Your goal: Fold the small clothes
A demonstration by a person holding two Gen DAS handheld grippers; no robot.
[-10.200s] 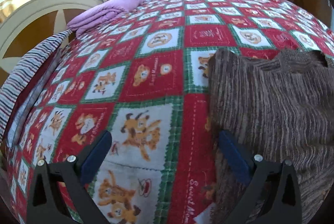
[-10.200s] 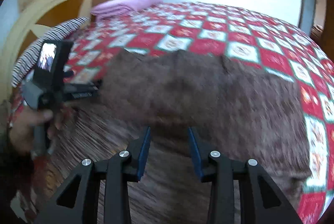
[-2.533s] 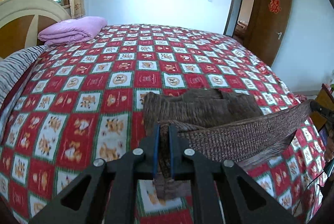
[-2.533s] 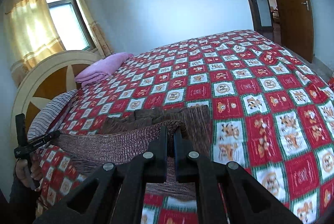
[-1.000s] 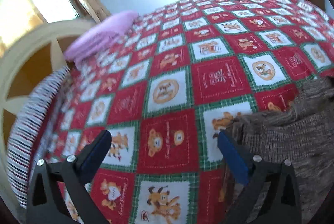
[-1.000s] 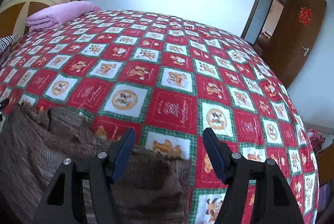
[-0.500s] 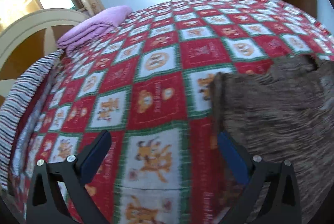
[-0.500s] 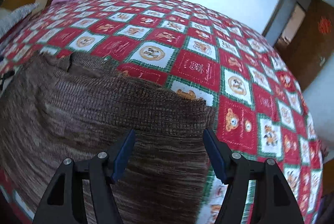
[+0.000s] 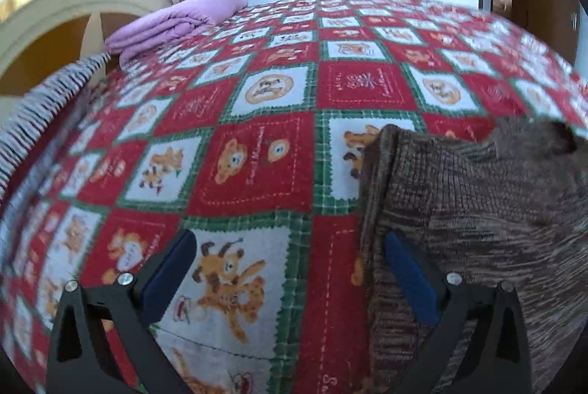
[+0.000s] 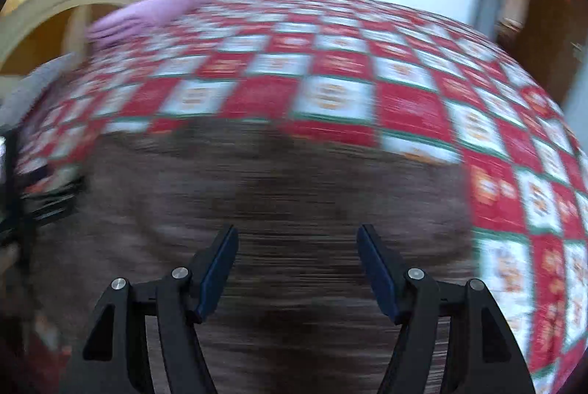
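The brown sweater (image 9: pixel 477 210) lies at lower right on the bed (image 9: pixel 264 151); soft and floppy, best pinched at its folded edge. Both left gripper (image 9: pixel 286 269) and right gripper (image 10: pixel 296 265) fingers are spread, empty.

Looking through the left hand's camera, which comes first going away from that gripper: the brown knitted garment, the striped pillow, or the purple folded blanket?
From the left gripper, in the left wrist view:
1. Brown knitted garment: beside the right finger, on the right.
2. Striped pillow: along the bed's left edge, midway up.
3. Purple folded blanket: far left, by the headboard.
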